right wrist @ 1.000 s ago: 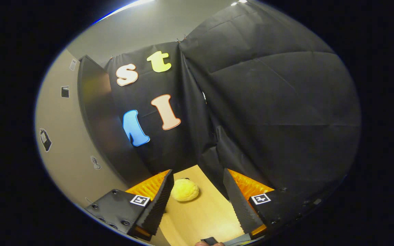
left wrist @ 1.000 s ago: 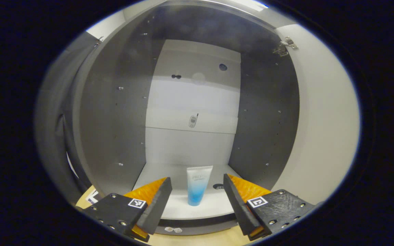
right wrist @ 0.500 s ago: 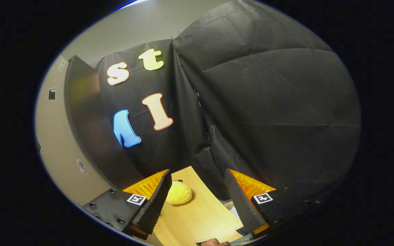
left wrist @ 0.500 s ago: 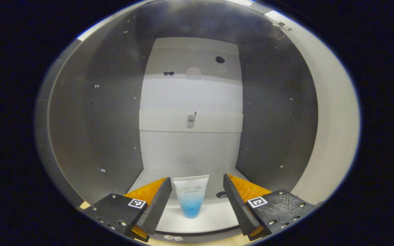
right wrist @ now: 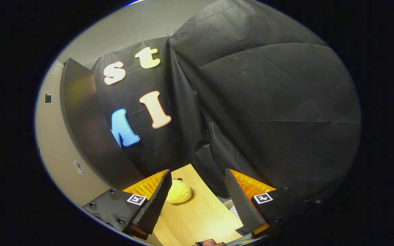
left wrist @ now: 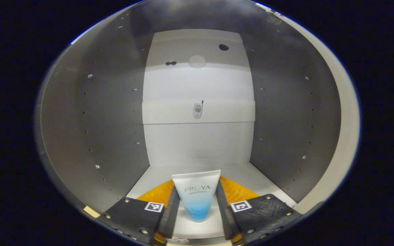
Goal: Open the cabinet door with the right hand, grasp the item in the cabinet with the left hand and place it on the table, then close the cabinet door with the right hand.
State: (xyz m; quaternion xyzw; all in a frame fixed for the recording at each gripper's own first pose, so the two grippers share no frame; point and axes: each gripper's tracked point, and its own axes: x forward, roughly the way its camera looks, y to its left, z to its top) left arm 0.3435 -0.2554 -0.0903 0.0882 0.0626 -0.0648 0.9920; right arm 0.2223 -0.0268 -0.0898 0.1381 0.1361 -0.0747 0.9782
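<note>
A blue-and-white tube (left wrist: 196,197) stands upright on the white cabinet floor (left wrist: 251,176), while a yellow bun (right wrist: 179,192) lies on the wooden table (right wrist: 200,218).

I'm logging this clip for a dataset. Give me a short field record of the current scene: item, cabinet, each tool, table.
item: white-to-blue plastic squeeze tube, standing upright on the cabinet floor
cabinet: grey-walled cabinet with white back panel, door open
left tool: left tool inside the cabinet, both fingers closed against the tube's sides
right tool: right tool open, holding nothing, above the table
table: light wooden tabletop, with a yellow fluffy round object resting on it
</note>
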